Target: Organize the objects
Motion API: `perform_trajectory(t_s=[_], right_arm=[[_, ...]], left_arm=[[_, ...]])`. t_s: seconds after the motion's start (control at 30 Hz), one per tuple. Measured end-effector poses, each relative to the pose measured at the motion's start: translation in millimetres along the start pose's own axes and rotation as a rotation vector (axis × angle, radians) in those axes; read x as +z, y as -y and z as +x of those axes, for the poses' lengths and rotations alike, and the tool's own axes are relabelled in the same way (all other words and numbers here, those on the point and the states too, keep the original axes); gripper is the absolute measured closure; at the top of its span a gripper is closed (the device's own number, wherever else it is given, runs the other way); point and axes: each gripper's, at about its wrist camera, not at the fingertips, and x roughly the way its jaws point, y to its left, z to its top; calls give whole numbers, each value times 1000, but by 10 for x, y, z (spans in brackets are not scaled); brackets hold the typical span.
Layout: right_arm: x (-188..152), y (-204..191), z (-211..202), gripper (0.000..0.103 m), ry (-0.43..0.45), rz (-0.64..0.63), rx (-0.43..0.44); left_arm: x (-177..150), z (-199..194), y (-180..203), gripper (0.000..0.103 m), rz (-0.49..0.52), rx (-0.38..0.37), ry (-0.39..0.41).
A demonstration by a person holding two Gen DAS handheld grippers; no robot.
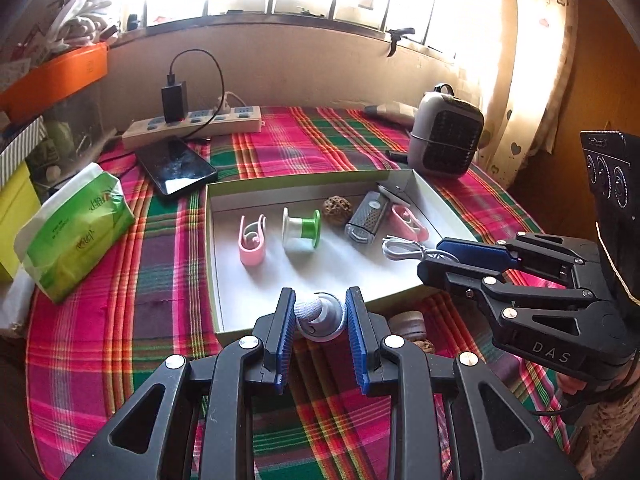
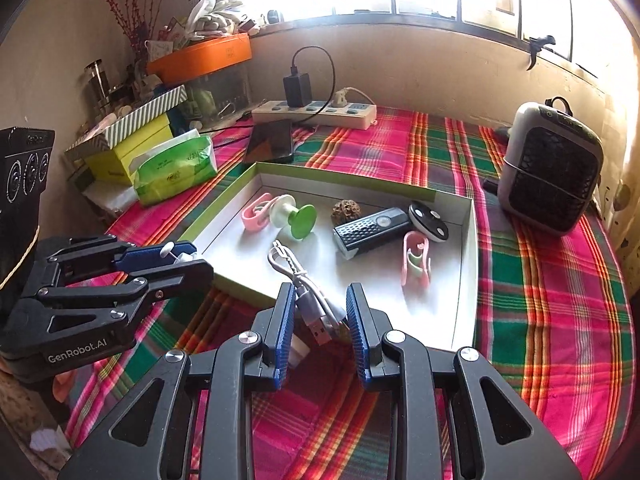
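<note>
Setting: a table under a bright window, covered with a plaid cloth [image 1: 160,248]; a shallow white box [image 1: 216,264] with a green rim lies open in the middle.
Far left: a green tissue pack [image 1: 76,228] and a dark phone [image 1: 176,170] on the cloth, outside the box.
Box contents: from the left, a pink clip [image 1: 252,240], a green-and-white spool [image 1: 301,228], a walnut [image 1: 337,210], a dark perforated gadget [image 1: 366,220] and a second pink clip [image 1: 408,222].
Left gripper [image 1: 320,316]: jaws narrowed onto a small white pump-top bottle [image 1: 320,314], carried above the box's near edge.
Near the box: a small brown jar [image 1: 408,322] with another walnut beside it waits on the cloth, just outside the near wall.
Right gripper [image 2: 320,316]: jaws narrowed onto a white USB cable [image 2: 308,296]; its coil and plug hang over the box's near corner.
Far right: a small grey heater [image 2: 552,168] on the cloth, apart from the box.
Step in hand: both hands appear mid-delivery, each bringing its item over the box.
Next move: likely to carry each load further in over bare floor, the bottle toward the empty near-left area and the cable short of the gadget, lower, then release. The loose cable may drape over the wall if let go too early.
</note>
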Motion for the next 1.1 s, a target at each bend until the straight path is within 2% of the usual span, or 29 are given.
perform_trajectory(t_s=[0.33, 0.83, 1.1], right_arm=[[146, 36, 299, 75, -50, 0, 11], [291, -93, 696, 75, -134, -85, 37], [344, -108, 830, 75, -159, -101, 41]], left_arm=[[85, 173, -156, 80, -22, 17, -12], [102, 448, -264, 80, -40, 31, -59], [132, 492, -274, 80, -34, 28, -56]])
